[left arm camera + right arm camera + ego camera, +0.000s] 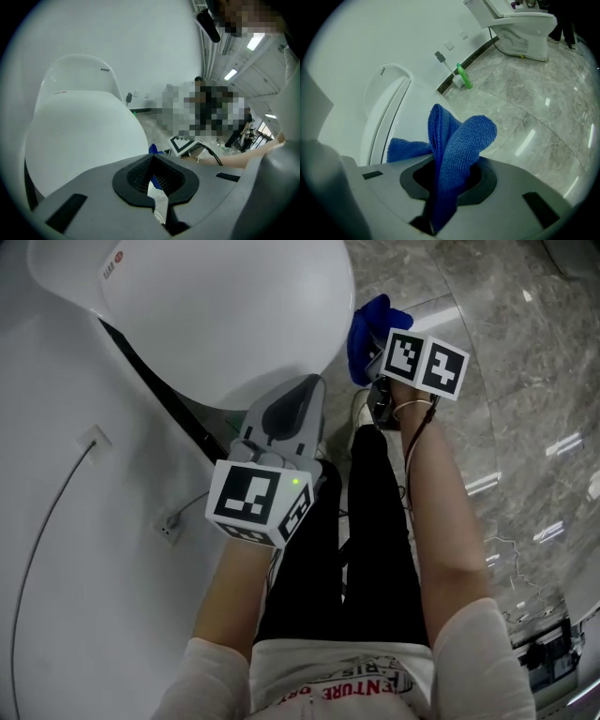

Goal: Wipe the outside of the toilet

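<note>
One blue cloth point(460, 137), clamped in right tool point(444, 180) — just beside toilet point(206, 315)

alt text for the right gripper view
The right gripper is shut on a folded blue cloth beside the white toilet. Beyond lie a marble floor, a green bottle by the wall and a second toilet farther off.

Blue cloth point(367, 329) nr white toilet point(225, 306)

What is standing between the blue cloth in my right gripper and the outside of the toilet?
Nothing visible. The blue cloth, clamped in the right gripper, sits right beside the toilet with no object between them.
</note>
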Motion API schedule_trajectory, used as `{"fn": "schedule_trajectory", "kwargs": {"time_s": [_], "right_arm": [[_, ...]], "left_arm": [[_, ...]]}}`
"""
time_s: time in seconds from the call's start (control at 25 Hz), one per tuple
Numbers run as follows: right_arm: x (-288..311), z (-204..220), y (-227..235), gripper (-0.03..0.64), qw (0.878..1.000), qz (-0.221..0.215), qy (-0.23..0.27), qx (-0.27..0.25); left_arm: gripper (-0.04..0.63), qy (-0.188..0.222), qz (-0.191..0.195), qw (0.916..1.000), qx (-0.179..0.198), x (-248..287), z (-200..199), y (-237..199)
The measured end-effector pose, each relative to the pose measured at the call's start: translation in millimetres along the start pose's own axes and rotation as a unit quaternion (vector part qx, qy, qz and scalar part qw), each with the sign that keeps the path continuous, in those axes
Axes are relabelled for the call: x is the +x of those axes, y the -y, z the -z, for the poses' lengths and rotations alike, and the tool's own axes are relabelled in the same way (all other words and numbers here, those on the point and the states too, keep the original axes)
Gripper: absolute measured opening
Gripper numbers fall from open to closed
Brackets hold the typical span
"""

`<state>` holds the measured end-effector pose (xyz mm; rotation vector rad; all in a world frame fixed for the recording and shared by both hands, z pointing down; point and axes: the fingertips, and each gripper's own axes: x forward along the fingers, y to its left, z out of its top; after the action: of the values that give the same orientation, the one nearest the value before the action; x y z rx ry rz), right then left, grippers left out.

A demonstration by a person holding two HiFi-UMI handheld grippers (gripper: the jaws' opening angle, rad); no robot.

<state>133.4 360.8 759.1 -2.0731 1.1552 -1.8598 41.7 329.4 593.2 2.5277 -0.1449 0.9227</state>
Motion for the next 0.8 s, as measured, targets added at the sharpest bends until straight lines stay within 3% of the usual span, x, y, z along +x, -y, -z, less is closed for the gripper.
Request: {"fn": "schedule_trajectory", "kwargs": {"time_s": [0.28,0.48,0.8], "right_arm": [[-4,67,-23,0.072,1.0,0.024,0.011,0.005],[-1,112,-48,0.072,0.999,0.036,-0.013,-0.004],[-3,153,-101,0.072,0.998,0.03,-0.057,-0.028]], "left_arm": [[0.008,-0.002,-0.007,0.9999,-0.009,-53,50,-21],[0.008,-0.016,-0.014,0.9993,-0.03,-90,82,-37],[0.006,-0.012,-0.048,0.9963,-0.07,-140,94,-77]]}}
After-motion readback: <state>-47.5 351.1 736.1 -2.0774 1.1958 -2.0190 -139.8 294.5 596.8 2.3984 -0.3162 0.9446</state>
